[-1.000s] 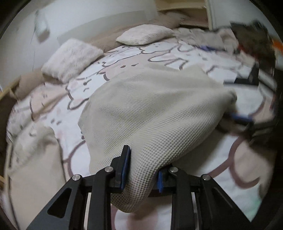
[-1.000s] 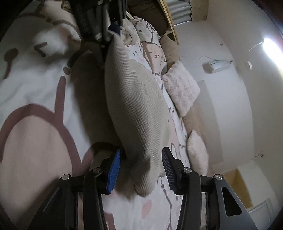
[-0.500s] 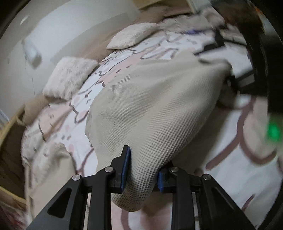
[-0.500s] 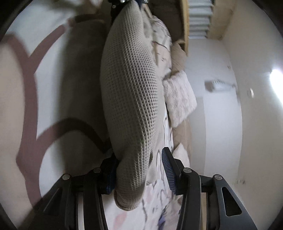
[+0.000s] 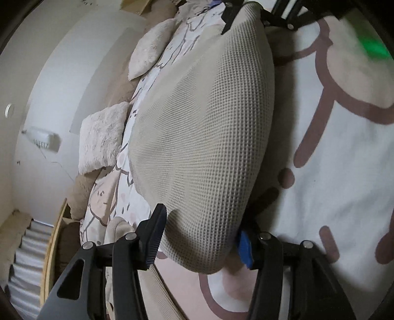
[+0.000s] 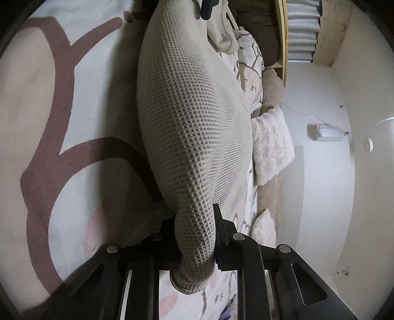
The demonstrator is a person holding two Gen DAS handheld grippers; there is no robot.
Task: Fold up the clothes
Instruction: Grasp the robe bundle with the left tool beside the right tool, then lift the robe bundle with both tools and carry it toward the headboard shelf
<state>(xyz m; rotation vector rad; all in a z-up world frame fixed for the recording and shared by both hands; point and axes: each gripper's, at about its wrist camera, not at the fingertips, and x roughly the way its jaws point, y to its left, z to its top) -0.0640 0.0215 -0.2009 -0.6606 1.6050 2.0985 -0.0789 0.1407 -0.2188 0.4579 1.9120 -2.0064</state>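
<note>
A beige waffle-knit garment (image 5: 204,137) is stretched between my two grippers above a bed. My left gripper (image 5: 199,236) has its jaws wide apart with one end of the garment (image 6: 187,128) bulging between them. My right gripper (image 6: 194,236) is shut on the other end, which hangs out below its jaws. The right gripper also shows at the top of the left wrist view (image 5: 248,14), holding the far end. The left gripper shows at the top edge of the right wrist view (image 6: 206,7).
The bed has a white cover with pink and brown cartoon drawings (image 5: 344,152). Two fluffy white cushions (image 5: 101,140) (image 5: 150,51) lie along the wall. Another pale garment (image 6: 224,32) lies on the bed. A wooden bed edge (image 6: 280,39) stands by the wall.
Both grippers have rolled, so the bed now looks tilted sideways. The right gripper has closed on the garment's end. The left jaws now stand wider apart around their end.
</note>
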